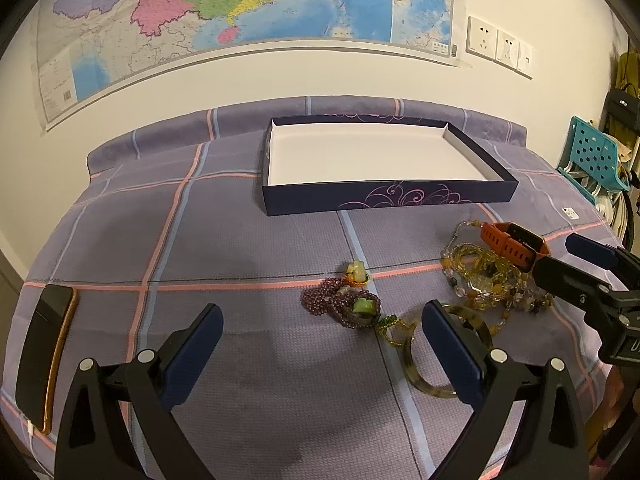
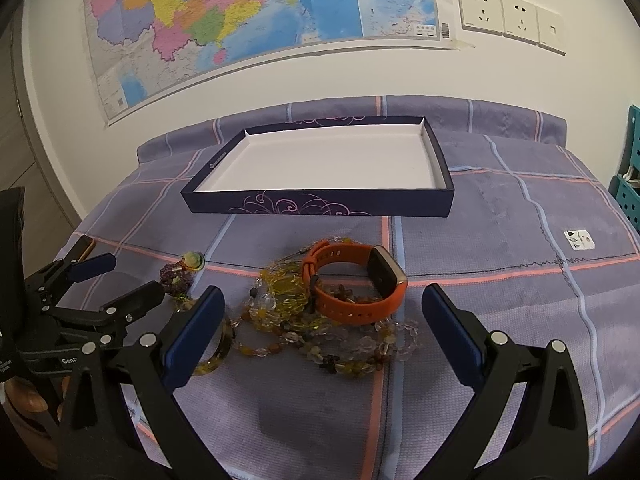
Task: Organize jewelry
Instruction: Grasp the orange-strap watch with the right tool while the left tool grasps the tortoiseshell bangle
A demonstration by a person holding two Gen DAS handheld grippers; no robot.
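Note:
A dark blue box lid (image 1: 388,196) (image 2: 320,202) with a white, bare inside lies at the back of the plaid cloth. In front of it lies the jewelry: an orange watch (image 2: 352,284) (image 1: 510,242) on a heap of yellow and clear bead strings (image 2: 320,332) (image 1: 486,280), purple bead bracelets with green stones (image 1: 348,300) (image 2: 176,278), and a mottled bangle (image 1: 424,364) (image 2: 216,356). My left gripper (image 1: 322,318) is open, low over the cloth before the purple beads. My right gripper (image 2: 322,300) is open around the watch and bead heap.
A phone (image 1: 44,356) in a brown case lies at the cloth's left edge. A wall with a map and sockets (image 2: 508,16) stands behind. A teal perforated rack (image 1: 596,156) is off to the right. A small label (image 2: 579,239) sits on the cloth at right.

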